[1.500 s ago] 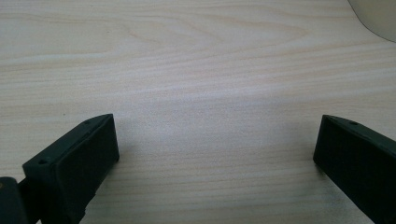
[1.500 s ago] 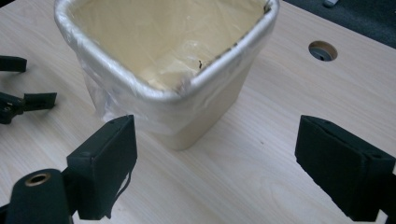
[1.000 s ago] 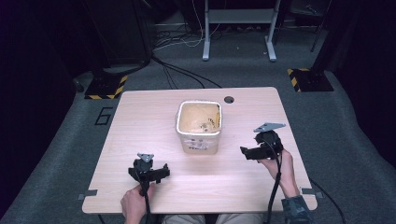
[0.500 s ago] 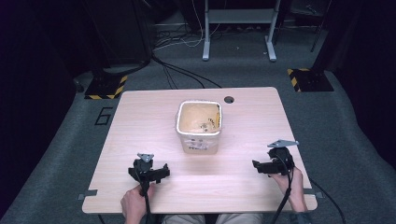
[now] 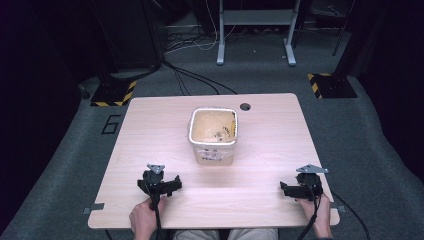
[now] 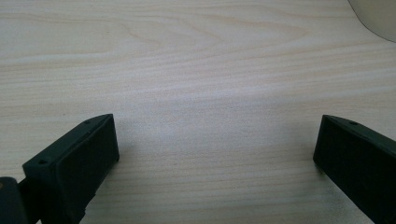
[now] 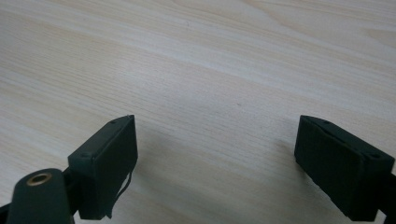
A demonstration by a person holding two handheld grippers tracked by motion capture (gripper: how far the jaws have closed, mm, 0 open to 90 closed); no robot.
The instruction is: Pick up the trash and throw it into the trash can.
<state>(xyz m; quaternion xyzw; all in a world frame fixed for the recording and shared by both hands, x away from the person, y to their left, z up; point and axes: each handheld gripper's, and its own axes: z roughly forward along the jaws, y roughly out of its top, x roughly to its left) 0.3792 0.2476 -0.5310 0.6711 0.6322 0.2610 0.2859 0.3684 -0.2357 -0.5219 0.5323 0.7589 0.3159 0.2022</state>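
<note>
Nearest the person, the right gripper has been brought down and back to the table's front right corner, its jaws spread wide on nothing like those of the unmoved left gripper, while the tub stands well apart, farther off between them.

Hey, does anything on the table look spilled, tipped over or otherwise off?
Nothing stands out. The tub stands upright mid-table, brown stuff inside, nothing spilled around it. Both grippers, left and right, are open, nothing between their jaws.
</note>
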